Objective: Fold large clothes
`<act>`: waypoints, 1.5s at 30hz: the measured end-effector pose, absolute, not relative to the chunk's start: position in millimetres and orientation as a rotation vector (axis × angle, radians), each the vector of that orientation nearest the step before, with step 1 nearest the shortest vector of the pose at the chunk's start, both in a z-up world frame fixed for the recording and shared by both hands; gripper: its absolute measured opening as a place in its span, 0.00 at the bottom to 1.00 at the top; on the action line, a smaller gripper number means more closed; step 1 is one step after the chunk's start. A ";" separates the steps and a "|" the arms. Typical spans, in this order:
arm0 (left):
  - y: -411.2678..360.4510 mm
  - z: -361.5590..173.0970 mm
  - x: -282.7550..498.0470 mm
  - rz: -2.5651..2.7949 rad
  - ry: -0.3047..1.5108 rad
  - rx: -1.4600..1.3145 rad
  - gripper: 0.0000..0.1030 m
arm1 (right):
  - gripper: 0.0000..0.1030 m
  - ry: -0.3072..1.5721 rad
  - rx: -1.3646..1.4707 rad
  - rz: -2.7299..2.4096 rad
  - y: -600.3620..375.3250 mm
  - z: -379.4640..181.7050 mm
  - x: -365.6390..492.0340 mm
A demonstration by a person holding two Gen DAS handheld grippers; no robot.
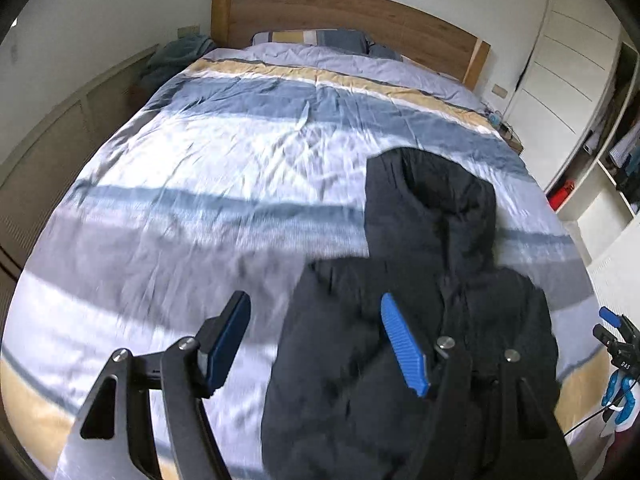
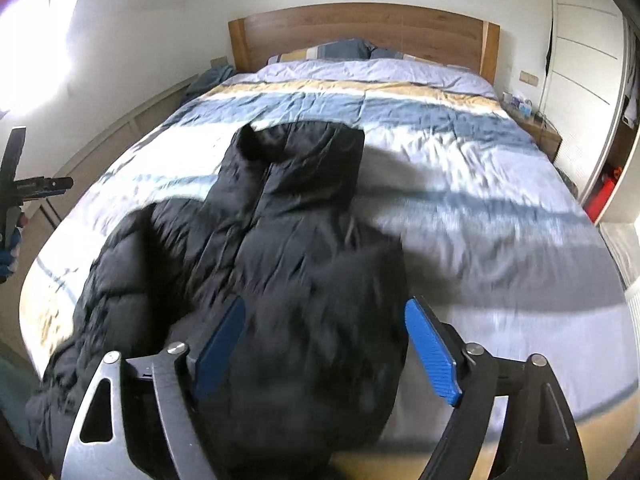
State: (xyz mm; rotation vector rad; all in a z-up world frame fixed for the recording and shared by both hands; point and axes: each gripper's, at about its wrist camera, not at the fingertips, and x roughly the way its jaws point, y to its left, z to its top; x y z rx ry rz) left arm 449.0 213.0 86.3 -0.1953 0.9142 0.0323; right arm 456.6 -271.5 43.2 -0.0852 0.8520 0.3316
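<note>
Left wrist view, nearest first: the left gripper (image 1: pixel 316 306) has its two blue-padded fingers spread wide with nothing between them, one over bare duvet, the other over the near part of the one black puffer jacket (image 1: pixel 420 280). The jacket's lower end runs out of frame behind the gripper body, so its full length cannot be seen. At the right edge the right gripper (image 1: pixel 614 326) is only partly in frame.

From the right wrist, the right gripper (image 2: pixel 325 308) also stands wide open, a blurred black bulge of jacket (image 2: pixel 260 220) between its fingers; whether they touch it is unclear. The jacket lies lengthwise on the striped duvet (image 2: pixel 460 168), its far end toward two pillows (image 2: pixel 332 50) and one wooden headboard (image 2: pixel 360 28).
</note>
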 end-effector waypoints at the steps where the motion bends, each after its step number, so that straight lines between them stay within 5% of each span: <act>1: 213.8 84.3 467.9 0.029 0.918 -0.203 0.64 | 0.80 0.850 -0.083 0.330 -271.4 43.1 469.7; 16: 188.3 -15.6 700.6 -0.100 0.935 -0.460 0.65 | 0.86 0.893 0.190 0.356 -232.7 -23.7 717.1; 35: 140.4 -122.4 788.8 -0.253 0.958 -0.614 0.65 | 0.86 0.945 0.323 0.419 -211.4 -104.0 811.5; 37: 139.0 -130.2 791.3 -0.265 0.976 -0.636 0.65 | 0.79 0.963 0.327 0.431 -209.7 -109.3 815.5; 40: 138.8 -132.5 792.3 -0.252 0.997 -0.638 0.60 | 0.52 0.988 0.296 0.431 -204.7 -113.3 817.6; 41: 137.8 -131.1 791.8 -0.242 1.001 -0.623 0.54 | 0.44 0.994 0.282 0.434 -201.4 -112.6 817.3; 43: 132.8 -126.0 787.6 -0.204 1.019 -0.579 0.24 | 0.27 1.000 0.254 0.446 -196.0 -108.8 813.3; 45: 129.5 -117.6 779.5 -0.181 1.025 -0.550 0.15 | 0.20 0.997 0.221 0.455 -193.3 -100.5 805.8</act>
